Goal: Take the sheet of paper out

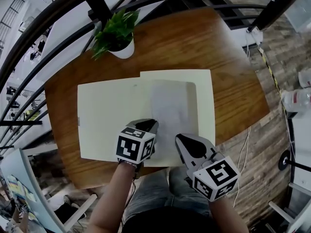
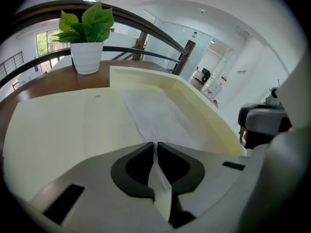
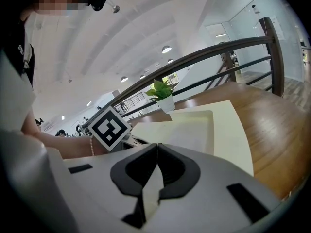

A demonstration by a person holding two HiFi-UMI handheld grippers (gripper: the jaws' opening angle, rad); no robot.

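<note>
Nearest, the right gripper (image 1: pixel 183 139) hangs with jaws pressed together on nothing. Just left, the left gripper (image 2: pixel 155 143) seems to pinch the near left edge of the sheet of paper (image 1: pixel 172 110), which lies in the right half of the open folder (image 1: pixel 107 115). The sheet looks light, limp and easily creased; an edge grip suits it. Farthest stands a potted plant (image 1: pixel 116 35)
</note>
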